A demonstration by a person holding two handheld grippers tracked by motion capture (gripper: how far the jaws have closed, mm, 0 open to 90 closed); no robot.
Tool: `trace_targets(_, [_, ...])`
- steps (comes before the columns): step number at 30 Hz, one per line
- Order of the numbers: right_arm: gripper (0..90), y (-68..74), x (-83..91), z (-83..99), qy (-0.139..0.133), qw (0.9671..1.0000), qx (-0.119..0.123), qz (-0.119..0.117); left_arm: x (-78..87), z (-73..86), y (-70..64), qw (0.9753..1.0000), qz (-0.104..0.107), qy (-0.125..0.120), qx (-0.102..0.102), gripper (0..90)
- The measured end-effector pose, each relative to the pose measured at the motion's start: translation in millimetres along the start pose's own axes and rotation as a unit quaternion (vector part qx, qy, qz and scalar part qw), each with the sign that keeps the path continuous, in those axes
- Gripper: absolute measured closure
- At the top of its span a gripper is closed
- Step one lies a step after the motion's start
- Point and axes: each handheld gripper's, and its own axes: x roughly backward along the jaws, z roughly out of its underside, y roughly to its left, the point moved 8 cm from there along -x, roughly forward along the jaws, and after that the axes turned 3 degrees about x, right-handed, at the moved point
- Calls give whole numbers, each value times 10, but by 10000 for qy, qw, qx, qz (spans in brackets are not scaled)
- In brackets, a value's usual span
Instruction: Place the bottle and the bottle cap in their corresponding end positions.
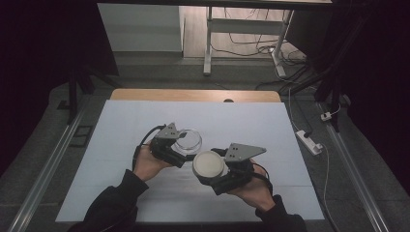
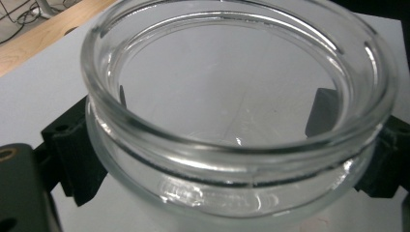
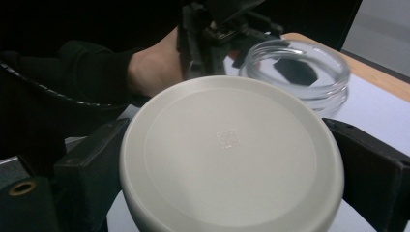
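Glass jar [image 2: 232,121] sits upright, mouth up; lid [image 3: 232,154] lies flat.

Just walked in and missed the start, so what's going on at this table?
A person is working with a hand-held gripper in each hand over a white-covered table. The left gripper is clamped on a clear glass jar, which is open and looks empty. The right gripper holds a round off-white lid by its edge, just beside the jar and not on it. It looks like a jar-and-lid job, with the two parts apart at this moment.
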Motion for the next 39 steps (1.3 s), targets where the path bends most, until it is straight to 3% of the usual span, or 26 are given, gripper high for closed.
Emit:
trace_targets(9, [75, 22, 2, 194, 143, 9999, -37, 84, -78, -74, 47, 10000, -63, -43, -46, 71])
trace_targets(17, [75, 89, -66, 371, 256, 9996, -102, -8, -192, -132, 58, 9999, -49, -15, -146, 71])
trace_targets(28, [75, 161, -207, 492, 263, 9994, -147, -146, -345, -152, 189, 9998, -96, -61, -155, 71])
trace_targets(39, [75, 134, -351, 647, 395, 9989, -178, -157, -494, -120, 343, 9998, -166, -123, -66, 71])
